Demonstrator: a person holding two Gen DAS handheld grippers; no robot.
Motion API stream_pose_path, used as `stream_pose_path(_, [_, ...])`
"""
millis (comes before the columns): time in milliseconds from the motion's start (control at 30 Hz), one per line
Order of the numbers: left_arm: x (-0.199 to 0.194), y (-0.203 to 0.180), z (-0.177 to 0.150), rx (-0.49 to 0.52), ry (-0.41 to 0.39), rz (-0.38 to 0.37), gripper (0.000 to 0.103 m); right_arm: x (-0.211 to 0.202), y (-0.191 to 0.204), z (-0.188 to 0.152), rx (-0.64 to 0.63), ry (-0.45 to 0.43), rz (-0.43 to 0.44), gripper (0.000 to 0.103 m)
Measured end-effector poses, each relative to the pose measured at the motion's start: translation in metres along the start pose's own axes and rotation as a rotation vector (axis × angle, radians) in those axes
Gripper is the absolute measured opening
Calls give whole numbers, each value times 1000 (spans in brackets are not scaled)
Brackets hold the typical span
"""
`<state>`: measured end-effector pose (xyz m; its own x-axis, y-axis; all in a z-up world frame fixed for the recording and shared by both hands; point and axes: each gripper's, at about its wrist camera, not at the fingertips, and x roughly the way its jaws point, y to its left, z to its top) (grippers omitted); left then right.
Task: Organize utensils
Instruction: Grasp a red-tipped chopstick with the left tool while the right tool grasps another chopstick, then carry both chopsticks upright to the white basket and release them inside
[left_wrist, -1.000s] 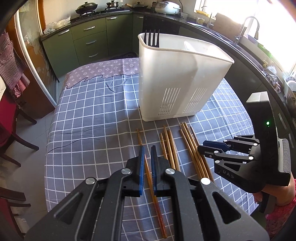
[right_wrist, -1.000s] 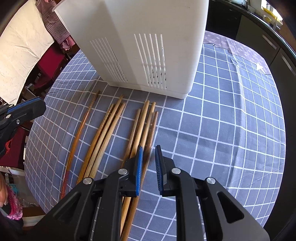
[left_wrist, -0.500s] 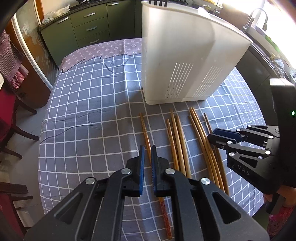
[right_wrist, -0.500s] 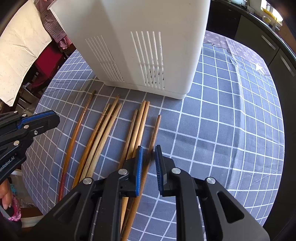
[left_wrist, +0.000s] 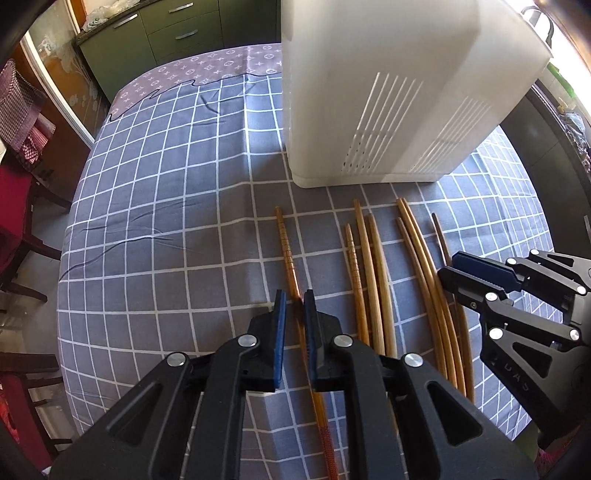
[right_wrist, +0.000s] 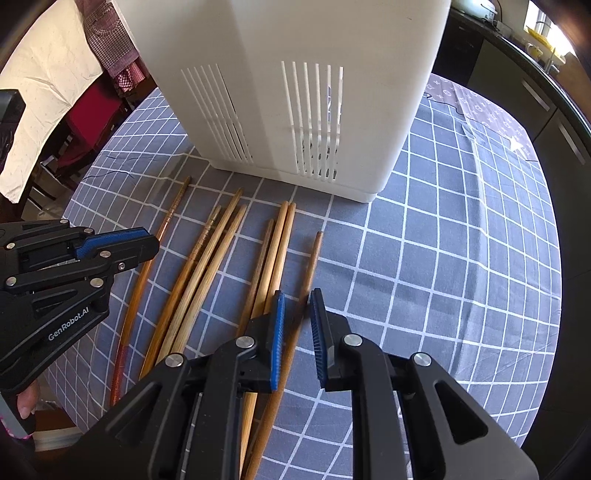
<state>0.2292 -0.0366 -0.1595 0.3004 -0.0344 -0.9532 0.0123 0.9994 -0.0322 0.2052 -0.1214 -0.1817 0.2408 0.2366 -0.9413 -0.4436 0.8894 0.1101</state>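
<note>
Left wrist view: left gripper (left_wrist: 293, 306) straddles the dark chopstick (left_wrist: 287, 254), jaws parted, nothing gripped. Right gripper (right_wrist: 297, 310) likewise released over the outermost chopstick (right_wrist: 312, 262). Remaining chopsticks (right_wrist: 218, 254) lie mid-table before the white utensil holder (right_wrist: 295, 92). Step: pre-grasp. Next: lower, clamp, lift, insert into holder.

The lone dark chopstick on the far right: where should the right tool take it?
Grip the dark chopstick mid-shaft from straight above, right tool fingers either side. It lies flat on the tablecloth, apart from the nearest bundle, leaving finger room.
</note>
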Motion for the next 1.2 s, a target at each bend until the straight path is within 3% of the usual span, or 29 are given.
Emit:
stream_pose_path(200, [4, -3, 4, 9, 2, 24, 17, 0, 3, 1, -13, -10, -17, 15])
stream_pose_path(300, [6, -6, 6, 18, 9, 25, 16, 2, 2, 0, -11, -22, -19, 9])
stream_pose_path(400, [6, -13, 6, 34, 14, 16, 8, 2, -5, 1, 7, -20, 2, 7])
stream_pose_path(633, [1, -20, 8, 38, 2, 21, 6, -7, -16, 2, 32, -48, 21, 6])
stream_pose_path(1200, [-131, -4, -5, 46, -340, -19, 6, -150, -44, -19, 76, -380, 59, 6])
